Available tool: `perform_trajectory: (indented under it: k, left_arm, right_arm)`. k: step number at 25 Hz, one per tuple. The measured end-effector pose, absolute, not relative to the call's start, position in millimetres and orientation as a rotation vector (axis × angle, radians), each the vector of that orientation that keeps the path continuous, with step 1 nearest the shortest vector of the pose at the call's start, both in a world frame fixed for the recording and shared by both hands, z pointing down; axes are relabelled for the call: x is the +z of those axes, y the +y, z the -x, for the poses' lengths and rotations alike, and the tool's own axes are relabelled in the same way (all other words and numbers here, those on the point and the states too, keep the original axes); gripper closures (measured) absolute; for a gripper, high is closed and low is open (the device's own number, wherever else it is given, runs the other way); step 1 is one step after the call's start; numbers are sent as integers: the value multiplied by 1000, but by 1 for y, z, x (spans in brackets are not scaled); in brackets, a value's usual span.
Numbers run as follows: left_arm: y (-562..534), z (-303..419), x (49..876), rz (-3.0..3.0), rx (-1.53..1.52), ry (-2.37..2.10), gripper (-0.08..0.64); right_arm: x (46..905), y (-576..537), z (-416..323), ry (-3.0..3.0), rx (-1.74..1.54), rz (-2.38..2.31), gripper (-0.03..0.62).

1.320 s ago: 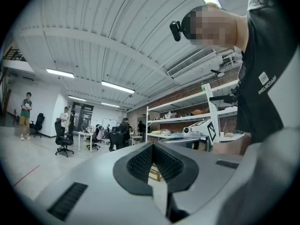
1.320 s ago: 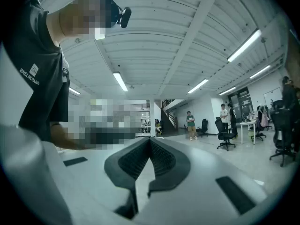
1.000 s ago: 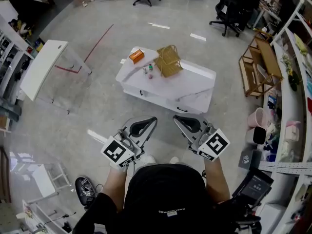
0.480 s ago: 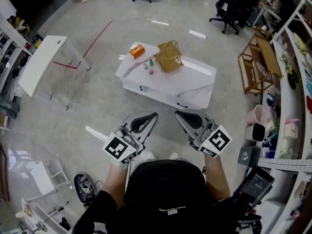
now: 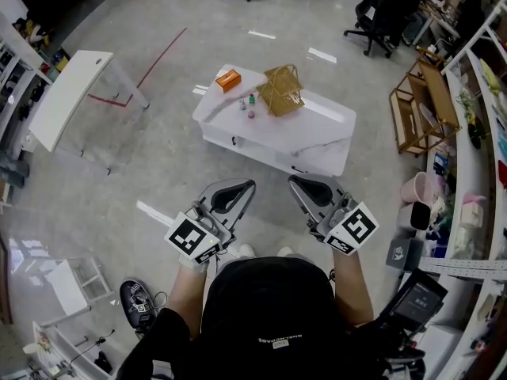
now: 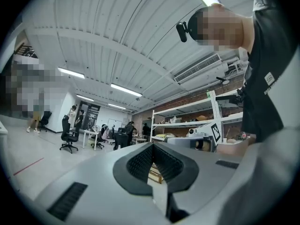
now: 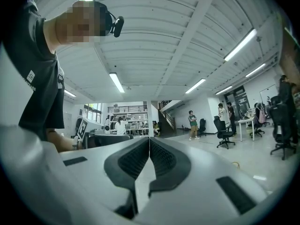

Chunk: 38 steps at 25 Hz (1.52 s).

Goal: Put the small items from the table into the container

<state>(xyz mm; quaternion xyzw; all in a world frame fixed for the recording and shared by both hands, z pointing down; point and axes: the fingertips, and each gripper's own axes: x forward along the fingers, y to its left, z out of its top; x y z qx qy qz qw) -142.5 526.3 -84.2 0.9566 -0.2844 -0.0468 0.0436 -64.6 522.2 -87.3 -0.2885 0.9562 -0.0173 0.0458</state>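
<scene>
Hanging short of the table (image 5: 317,129), left gripper (image 5: 247,188) and right gripper (image 5: 295,182) are both closed, empty. Items (image 5: 249,106) by the basket (image 5: 281,89) look light, stiff; pinch each mid-body.

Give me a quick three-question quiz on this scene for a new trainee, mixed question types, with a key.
1. True or false: the orange rectangular box lies inside the golden wire basket.
2. Multiple choice: the left gripper and right gripper are A) both shut and empty, B) both open, C) each gripping something.
3. Fill in: the small items stand on the white ___, beside the basket.
Key: 1 false; 2 A; 3 table.
</scene>
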Motion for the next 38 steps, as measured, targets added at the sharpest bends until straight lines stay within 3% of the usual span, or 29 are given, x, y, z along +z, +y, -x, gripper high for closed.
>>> perform_trajectory:
  k: [15,38]
  left_arm:
    - [523,204,-57,-2895,-128,-866,555]
    - [367,177,-30,-2811,-94,-994,555]
  right_arm:
    - [-65,512,108,2933,-106,978,583]
    - [-31,345,75,2991,-167,894,582]
